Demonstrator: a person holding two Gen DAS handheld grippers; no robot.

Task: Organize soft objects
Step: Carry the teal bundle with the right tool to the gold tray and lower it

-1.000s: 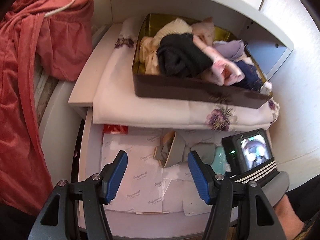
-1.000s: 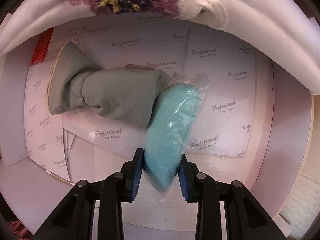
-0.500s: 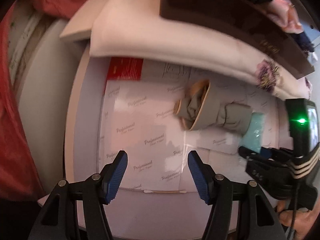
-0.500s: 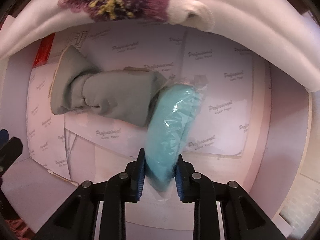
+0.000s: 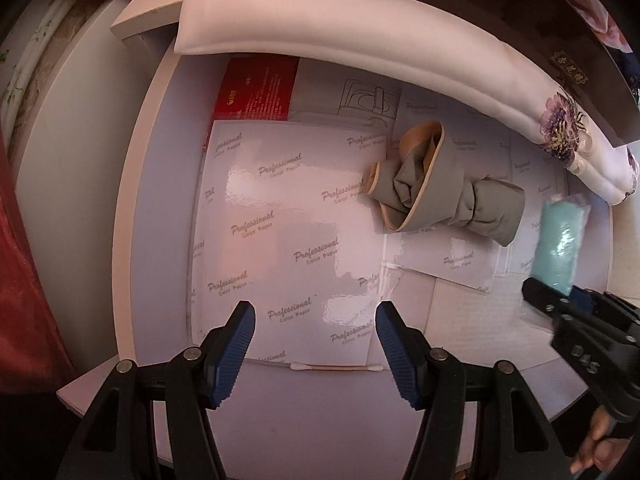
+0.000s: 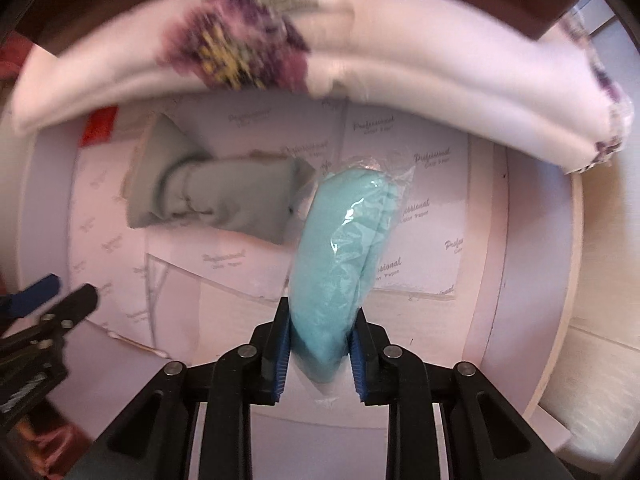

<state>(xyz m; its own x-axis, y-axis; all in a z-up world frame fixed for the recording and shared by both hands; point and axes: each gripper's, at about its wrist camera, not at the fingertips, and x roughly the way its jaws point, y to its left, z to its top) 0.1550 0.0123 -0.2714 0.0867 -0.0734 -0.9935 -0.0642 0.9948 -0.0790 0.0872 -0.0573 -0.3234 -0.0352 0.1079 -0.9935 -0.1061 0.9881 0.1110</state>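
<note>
Right gripper (image 6: pixel 318 354): fingers pinched on the near end of a turquoise soft item sealed in a clear plastic bag (image 6: pixel 344 248), looks like a folded cloth or towel; the rest of the bag runs away from the fingers over the shelf, and whether its far end touches the shelf cannot be told. Judged light and squashy, since the fingers have sunk into it. The plastic film is likely slippery and crinkly, so the bite should stay on the padded bulk rather than the loose film at the far tip, or the bag could slide out. Left gripper (image 5: pixel 312 354): fingers spread, nothing between them, hovering over glossy packs of "Professional Color Paper" (image 5: pixel 280 240) that line the shelf (image 5: pixel 152 184); a cotton swab (image 5: pixel 336 367) lies just in front of the fingers. Farther in, a rolled grey garment with a tan band (image 5: pixel 444 186) lies on the paper, just left of the bagged item. It is soft, light and knotted at its middle, so the cinched waist seems the best hold, keeping the roll from unfurling. A red packet (image 5: pixel 256 92) sits at the far left. Farthest, a folded white cloth with purple flower embroidery (image 5: pixel 360 52) overhangs from the shelf above, with the dark side of a box (image 5: pixel 480 12) on top of it.
</note>
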